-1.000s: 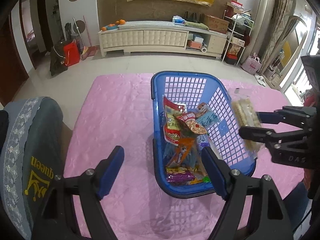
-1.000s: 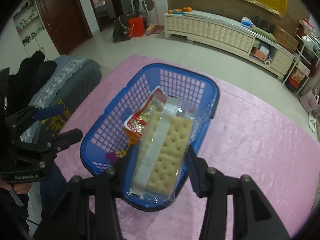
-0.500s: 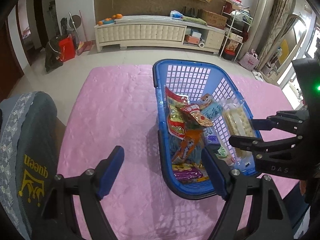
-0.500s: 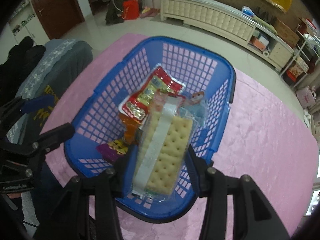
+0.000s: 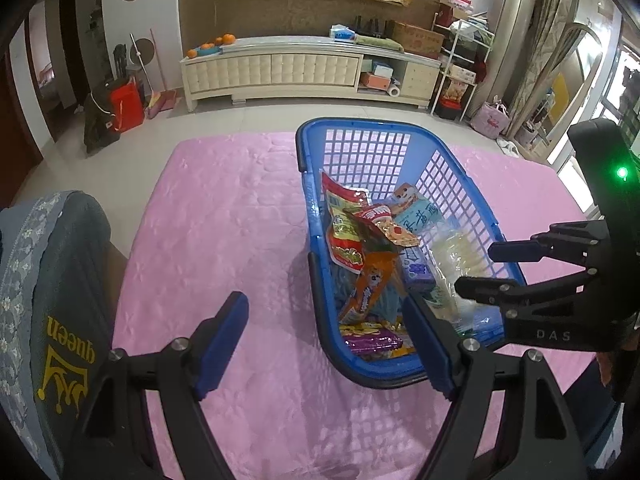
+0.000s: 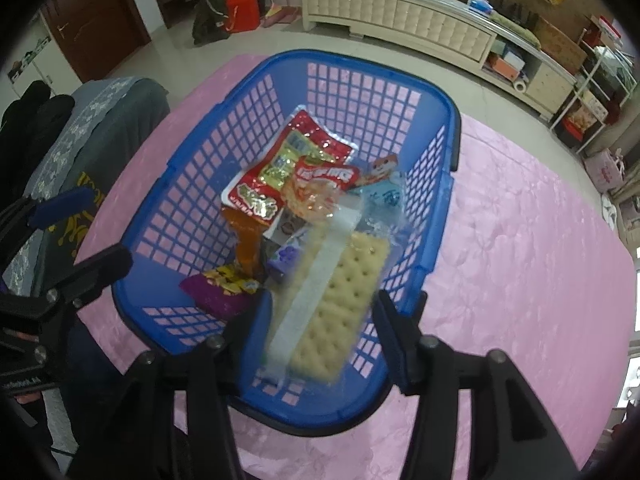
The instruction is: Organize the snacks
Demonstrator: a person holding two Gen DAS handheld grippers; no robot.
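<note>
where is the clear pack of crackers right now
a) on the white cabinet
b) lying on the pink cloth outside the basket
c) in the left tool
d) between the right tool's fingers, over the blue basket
d: the cracker pack sits between the fingers of the right tool, whose jaws have just been opening, inside the blue basket rim.

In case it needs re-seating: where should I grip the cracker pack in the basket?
Take the cracker pack across its long edges near the lower end, coming from above. It leans flat and tilted against the basket wall, edges exposed between the right tool's just-opening jaws.
</note>
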